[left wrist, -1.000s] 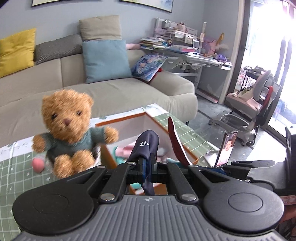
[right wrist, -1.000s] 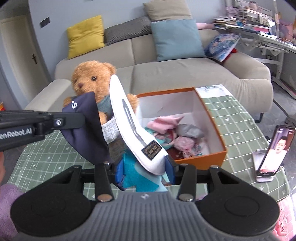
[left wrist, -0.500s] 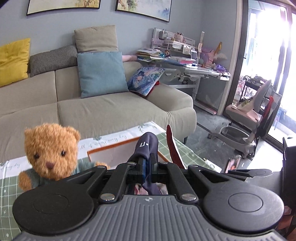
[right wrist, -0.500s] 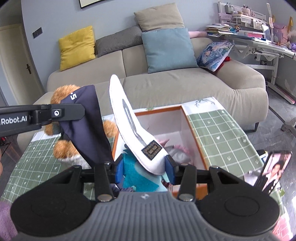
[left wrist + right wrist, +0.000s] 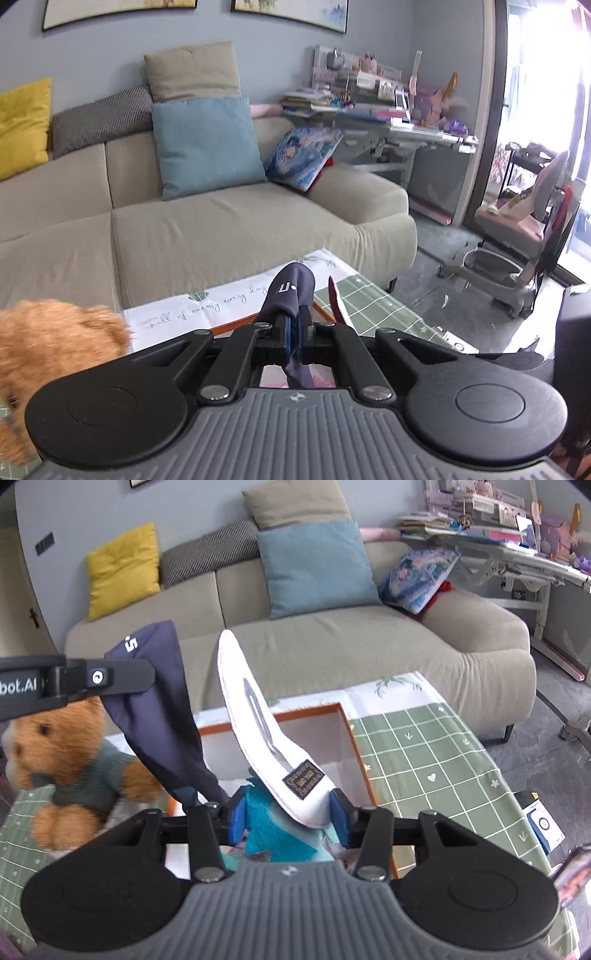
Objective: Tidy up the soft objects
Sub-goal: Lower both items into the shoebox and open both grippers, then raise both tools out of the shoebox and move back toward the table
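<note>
In the left wrist view, the left gripper (image 5: 294, 334) is clamped tight on a navy cloth (image 5: 291, 291), sticking up past the pads, with a blurry teddy bear (image 5: 48, 354) at the left edge. Over in the right wrist view, the right gripper (image 5: 290, 821) is pinching a white slipper (image 5: 258, 731) above the orange box (image 5: 354, 753) on the counter (image 5: 436, 760).

Black left gripper (image 5: 294, 334), blue pads, grey ribbed body
</note>
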{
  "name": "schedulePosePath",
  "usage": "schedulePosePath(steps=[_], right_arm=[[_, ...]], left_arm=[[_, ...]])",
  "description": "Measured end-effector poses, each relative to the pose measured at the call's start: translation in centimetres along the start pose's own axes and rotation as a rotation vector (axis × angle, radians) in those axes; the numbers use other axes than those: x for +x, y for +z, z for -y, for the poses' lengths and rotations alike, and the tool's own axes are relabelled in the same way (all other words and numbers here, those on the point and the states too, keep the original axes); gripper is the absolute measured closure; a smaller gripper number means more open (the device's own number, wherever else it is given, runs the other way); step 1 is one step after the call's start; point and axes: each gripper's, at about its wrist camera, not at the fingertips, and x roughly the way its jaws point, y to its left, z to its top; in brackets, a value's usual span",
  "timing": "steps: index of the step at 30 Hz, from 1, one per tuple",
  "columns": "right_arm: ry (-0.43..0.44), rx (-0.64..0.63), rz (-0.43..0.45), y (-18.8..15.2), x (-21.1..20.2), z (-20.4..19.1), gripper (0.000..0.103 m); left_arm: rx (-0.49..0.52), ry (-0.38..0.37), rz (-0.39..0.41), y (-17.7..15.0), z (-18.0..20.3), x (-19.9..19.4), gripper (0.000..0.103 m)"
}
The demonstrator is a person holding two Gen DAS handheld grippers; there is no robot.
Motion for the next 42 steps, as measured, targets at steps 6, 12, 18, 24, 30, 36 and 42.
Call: schedulePosePath(steps=[6, 12, 18, 24, 30, 36, 42], right_arm=[[-0.016, -0.023, -0.069, -0.5, 5.8, 0.4, 0.057], [-0.051, -0.094, -0.115, -0.2, 10.3, -0.3, 0.055], [-0.079, -0.147, -0.132, -0.3, 11.8, -0.7, 0.050], [-0.083, -0.166, -0.127, -0.8, 11.3, -0.7, 0.035], [-0.092, -0.162, -0.119, -0.6, 10.4, -0.8, 0.035], [-0.096, -0.159, -0.090, -0.3, 8.4, -1.4, 0.032], [-0.095, -0.169, -0.054, 0.2, 5.3, -2.4, 0.029]], left_arm=[[-0.005, 0.026, -0.087, -0.6, -1.2, 5.1, 0.099], [0.022, 0.078, -0.174, -1.3, -1.9, 8.4, 0.098], [0.015, 0.089, -0.219, -2.1, -2.3, 9.5, 0.076], [0.007, 0.085, -0.209, -2.1, -2.3, 9.1, 0.049], [0.006, 0.085, -0.190, -1.4, -2.0, 7.8, 0.049], [0.010, 0.065, -0.137, -0.7, -1.5, 5.2, 0.048], [0.022, 0.058, -0.083, -0.8, -0.9, 1.6, 0.048]])
